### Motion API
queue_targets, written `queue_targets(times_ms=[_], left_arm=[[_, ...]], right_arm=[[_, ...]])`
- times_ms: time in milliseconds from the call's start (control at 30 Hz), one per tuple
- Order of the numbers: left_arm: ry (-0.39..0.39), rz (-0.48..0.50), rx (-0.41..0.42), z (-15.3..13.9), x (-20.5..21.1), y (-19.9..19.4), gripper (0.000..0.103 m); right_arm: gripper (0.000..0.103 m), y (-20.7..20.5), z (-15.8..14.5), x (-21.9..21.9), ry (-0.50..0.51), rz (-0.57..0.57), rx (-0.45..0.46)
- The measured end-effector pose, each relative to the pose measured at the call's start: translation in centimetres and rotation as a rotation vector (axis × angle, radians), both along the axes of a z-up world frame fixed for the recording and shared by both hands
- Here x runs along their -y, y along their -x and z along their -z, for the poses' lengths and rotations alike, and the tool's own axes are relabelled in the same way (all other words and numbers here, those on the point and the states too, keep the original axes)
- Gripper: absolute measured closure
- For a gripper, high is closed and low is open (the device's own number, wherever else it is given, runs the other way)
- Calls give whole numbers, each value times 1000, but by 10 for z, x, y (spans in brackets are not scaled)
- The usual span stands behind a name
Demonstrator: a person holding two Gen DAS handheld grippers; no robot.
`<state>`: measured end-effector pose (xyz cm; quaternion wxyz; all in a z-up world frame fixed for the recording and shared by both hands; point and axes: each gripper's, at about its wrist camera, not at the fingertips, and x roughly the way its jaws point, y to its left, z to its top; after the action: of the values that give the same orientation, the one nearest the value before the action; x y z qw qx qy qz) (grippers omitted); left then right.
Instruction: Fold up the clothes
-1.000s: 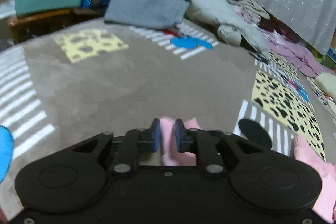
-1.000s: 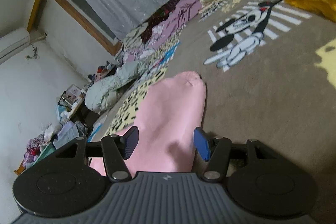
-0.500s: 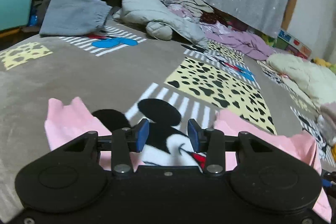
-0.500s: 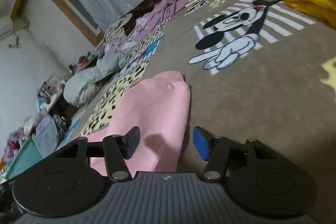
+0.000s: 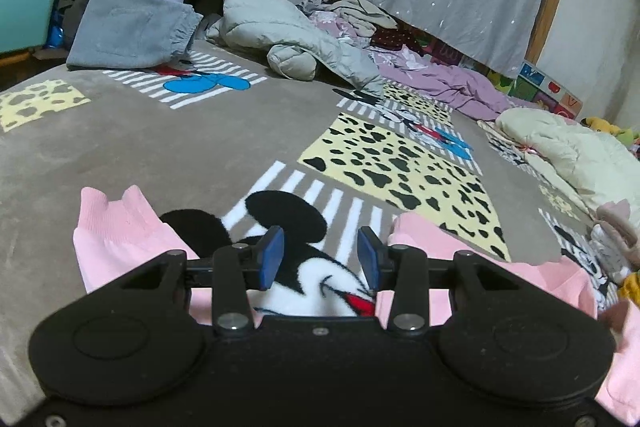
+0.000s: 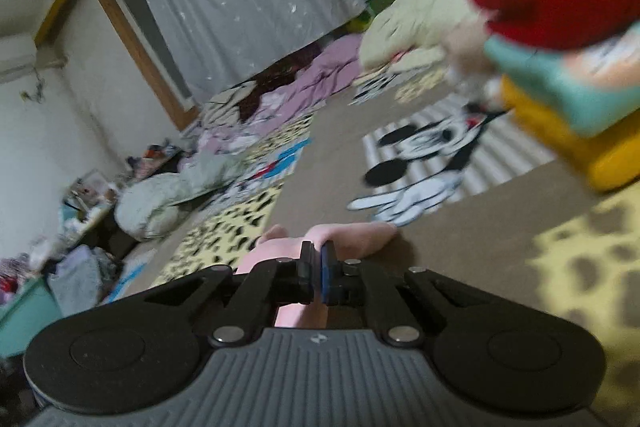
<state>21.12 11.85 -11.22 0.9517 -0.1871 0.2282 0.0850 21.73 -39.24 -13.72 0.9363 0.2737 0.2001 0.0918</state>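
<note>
A pink garment lies on the patterned carpet (image 5: 180, 147). In the left wrist view one pink end (image 5: 116, 231) shows left of the gripper and a wider pink part (image 5: 540, 279) right of it. My left gripper (image 5: 320, 259) stands open over the cartoon mouse print between them, with no cloth between its blue pads. In the blurred right wrist view my right gripper (image 6: 318, 267) is shut on the edge of the pink garment (image 6: 352, 237), which bunches up just past the fingertips.
A folded grey garment (image 5: 132, 27) and a teal bin (image 5: 24, 7) sit far left. A pale puffy jacket (image 5: 288, 31), purple bedding (image 5: 440, 83) and a cream quilt (image 5: 560, 147) line the far side. A stack of folded clothes (image 6: 560, 67) stands near the right gripper.
The left gripper let go of a pink end, opened and swung right, then held still. The right gripper closed on the pink garment and rose, tilting its view.
</note>
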Motion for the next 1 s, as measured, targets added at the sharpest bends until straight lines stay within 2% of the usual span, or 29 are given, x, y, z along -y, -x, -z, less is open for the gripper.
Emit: queue_targets(times_ms=[133, 200, 233, 300, 333, 367, 433, 467, 567, 667, 700, 767, 800, 900, 1000], left_arm=[[14, 15, 14, -3, 1, 1, 64], [14, 17, 20, -4, 1, 1, 64], [20, 15, 22, -5, 0, 1, 64], [30, 10, 24, -5, -1, 0, 64], [32, 8, 24, -5, -1, -1, 64], [33, 8, 23, -4, -1, -1, 64], [36, 11, 21, -4, 0, -2, 64], [35, 15, 20, -3, 1, -2, 64], [31, 16, 16, -2, 0, -3, 64], [34, 10, 11, -1, -2, -4, 64], [36, 8, 9, 0, -4, -5, 64], [42, 3, 7, 1, -6, -5, 64], [47, 2, 7, 1, -7, -5, 64], [61, 4, 15, -1, -9, -3, 64], [70, 16, 21, -3, -7, -2, 64]], right_arm=[[97, 35, 10, 25, -1, 93, -126], [96, 48, 28, 37, -48, 93, -226], [92, 55, 37, 43, -78, 101, -260], [92, 68, 45, 63, -202, 157, -242], [87, 74, 46, 73, -261, 185, -216], [83, 74, 46, 79, -268, 212, -192], [61, 68, 51, 89, -304, 237, -177], [59, 61, 56, 92, -327, 236, -182], [59, 28, 64, 92, -328, 180, -203], [57, -3, 62, 84, -247, 126, -207], [57, -12, 62, 80, -221, 110, -210], [69, -22, 59, 69, -141, 76, -206], [95, -23, 56, 65, -122, 58, -208], [98, 2, 40, 60, -116, 83, -145], [98, 49, 12, 71, -136, 185, 32]])
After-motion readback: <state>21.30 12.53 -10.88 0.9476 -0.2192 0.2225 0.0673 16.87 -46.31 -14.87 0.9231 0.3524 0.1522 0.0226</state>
